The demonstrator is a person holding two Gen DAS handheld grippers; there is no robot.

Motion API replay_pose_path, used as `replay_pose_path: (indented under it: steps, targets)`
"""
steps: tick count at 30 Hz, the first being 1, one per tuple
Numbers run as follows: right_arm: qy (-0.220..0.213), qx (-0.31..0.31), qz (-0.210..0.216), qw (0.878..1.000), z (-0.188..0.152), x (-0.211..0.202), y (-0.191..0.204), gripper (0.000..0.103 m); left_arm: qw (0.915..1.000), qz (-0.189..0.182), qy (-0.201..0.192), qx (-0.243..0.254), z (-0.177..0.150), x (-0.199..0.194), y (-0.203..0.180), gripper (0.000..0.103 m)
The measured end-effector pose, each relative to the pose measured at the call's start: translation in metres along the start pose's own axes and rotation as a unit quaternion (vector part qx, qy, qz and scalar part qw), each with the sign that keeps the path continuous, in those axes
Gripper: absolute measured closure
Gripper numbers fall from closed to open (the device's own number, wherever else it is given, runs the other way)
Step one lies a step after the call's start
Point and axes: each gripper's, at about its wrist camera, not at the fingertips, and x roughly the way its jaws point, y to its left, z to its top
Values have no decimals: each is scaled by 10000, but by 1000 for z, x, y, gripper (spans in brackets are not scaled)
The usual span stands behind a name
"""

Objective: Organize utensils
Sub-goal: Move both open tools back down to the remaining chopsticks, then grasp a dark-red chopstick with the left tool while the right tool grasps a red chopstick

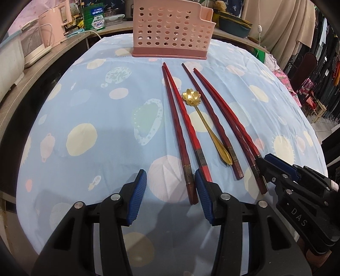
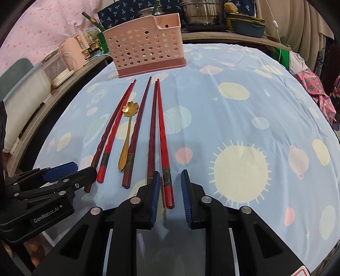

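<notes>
Several red chopsticks [image 1: 180, 118] lie side by side on the blue tablecloth, tips toward a pink perforated utensil holder [image 1: 170, 31] at the far edge. A gold flower-bowl spoon [image 1: 201, 118] lies among them. My left gripper [image 1: 171, 180] is open, with the thick end of the leftmost chopstick between its fingers. My right gripper [image 2: 169, 182] is open around the thick end of the rightmost chopstick [image 2: 162, 135]. The holder [image 2: 146, 48] and spoon [image 2: 127, 131] also show in the right wrist view. Each gripper shows in the other's view: the right gripper [image 1: 265, 163] and the left gripper [image 2: 70, 172].
The table [image 2: 233, 118] carries a blue cloth with pale spots. Shelves on the left hold pink kitchen appliances [image 1: 53, 27]. Pots and dishes [image 2: 204, 12] stand behind the holder. A clothes rack [image 1: 327, 70] stands at the far right.
</notes>
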Motion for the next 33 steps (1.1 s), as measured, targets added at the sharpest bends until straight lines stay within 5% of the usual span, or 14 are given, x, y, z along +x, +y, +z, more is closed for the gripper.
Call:
replay_pose_path:
  steps: [10,22,33]
  targets:
    - [-7,11,-2,10000,3,1,0,94,10000,-35,-3,-4,1,-2,2,96]
    - [-276,93,52,9996,2,-21,-2,95,9997,-22,-195,-137,5,-23,10,96]
    - [-766,192,220,9966,21,-62,-2,95,9964,-142,-758,-340,27,-69,17,96]
